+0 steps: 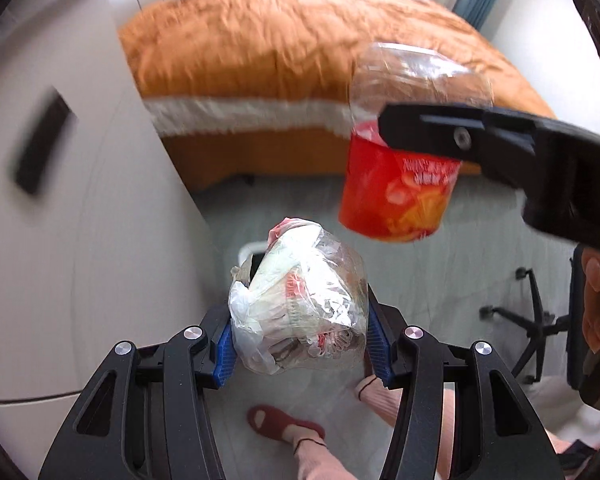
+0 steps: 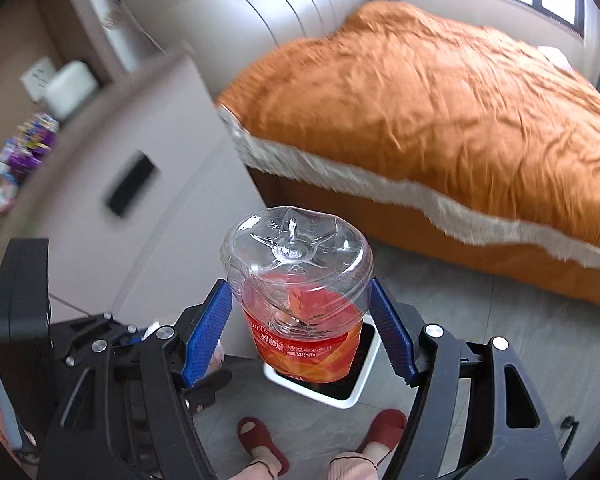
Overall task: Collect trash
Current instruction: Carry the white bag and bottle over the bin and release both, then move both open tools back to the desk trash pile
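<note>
My left gripper is shut on a crumpled clear plastic bag stuffed with wrappers, held above the floor over a white-rimmed trash bin that the bag mostly hides. My right gripper is shut on an empty clear plastic bottle with an orange-red label, base toward the camera, held above the same white bin. In the left wrist view the bottle hangs at the upper right, pinched by the right gripper's black finger.
A bed with an orange cover fills the back. A white cabinet stands at the left, with packets on top. An office chair base is at the right. My feet in red slippers stand on the grey floor.
</note>
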`<state>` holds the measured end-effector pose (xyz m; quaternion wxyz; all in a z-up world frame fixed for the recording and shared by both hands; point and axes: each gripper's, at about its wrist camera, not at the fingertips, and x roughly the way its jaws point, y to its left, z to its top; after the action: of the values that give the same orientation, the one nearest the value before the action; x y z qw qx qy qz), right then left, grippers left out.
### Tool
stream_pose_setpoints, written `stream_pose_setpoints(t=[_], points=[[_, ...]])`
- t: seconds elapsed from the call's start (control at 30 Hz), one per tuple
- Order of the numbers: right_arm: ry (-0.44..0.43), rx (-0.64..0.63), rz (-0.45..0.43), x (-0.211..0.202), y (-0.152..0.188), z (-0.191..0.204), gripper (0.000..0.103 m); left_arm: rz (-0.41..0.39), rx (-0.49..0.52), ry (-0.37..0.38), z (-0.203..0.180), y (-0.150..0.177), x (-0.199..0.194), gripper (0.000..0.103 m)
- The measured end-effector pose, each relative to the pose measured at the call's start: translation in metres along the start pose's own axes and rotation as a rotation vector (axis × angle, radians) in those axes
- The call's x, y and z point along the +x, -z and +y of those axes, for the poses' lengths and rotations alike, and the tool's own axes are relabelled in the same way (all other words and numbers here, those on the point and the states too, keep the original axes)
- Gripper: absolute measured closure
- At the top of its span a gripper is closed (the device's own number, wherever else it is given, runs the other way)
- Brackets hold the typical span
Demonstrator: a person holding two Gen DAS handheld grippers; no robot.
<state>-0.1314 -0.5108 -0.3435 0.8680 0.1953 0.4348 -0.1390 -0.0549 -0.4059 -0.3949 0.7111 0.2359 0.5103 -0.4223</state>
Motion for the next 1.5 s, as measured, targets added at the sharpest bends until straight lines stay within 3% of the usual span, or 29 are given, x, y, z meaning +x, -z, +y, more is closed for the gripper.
stream_pose_setpoints(t=[0.23,0.4,0.43,0.47,0.5,0.7,0.87,1.1,1.5], points=[[0.006,0.049,0.071,0.097,0.041,-0.034,0.033,0.1,-0.061,0.049,0.012,0.024,0.12,0.051],[-0.002,0.015,0.113,0.156,0.072,-0.049,0.032,0.118,-0.075,0.071,0.024,0.043,0.187,0.048],[0.001,-0.005,0.128,0.167,0.078,-0.05,0.031,0.122,-0.077,0.072,0.026,0.046,0.197,0.044],[0.011,-0.022,0.137,0.175,0.083,-0.05,0.027,0.127,-0.078,0.066,0.026,0.05,0.207,0.015],[0.034,-0.034,0.133,0.184,0.09,-0.053,0.006,0.122,-0.078,0.038,0.028,0.055,0.218,0.005],[0.071,-0.011,0.191,0.211,0.114,-0.071,0.004,0.164,-0.089,0.008,0.043,0.074,0.249,0.005],[0.07,-0.004,0.197,0.195,0.107,-0.068,0.004,0.158,-0.08,0.009,0.042,0.069,0.229,0.005],[0.075,-0.023,0.17,0.145,0.075,-0.051,0.004,0.109,-0.089,0.021,0.036,0.041,0.169,0.005],[0.084,-0.006,0.034,0.013,0.0,-0.021,0.004,-0.05,-0.084,-0.022,0.011,-0.014,0.011,0.005]])
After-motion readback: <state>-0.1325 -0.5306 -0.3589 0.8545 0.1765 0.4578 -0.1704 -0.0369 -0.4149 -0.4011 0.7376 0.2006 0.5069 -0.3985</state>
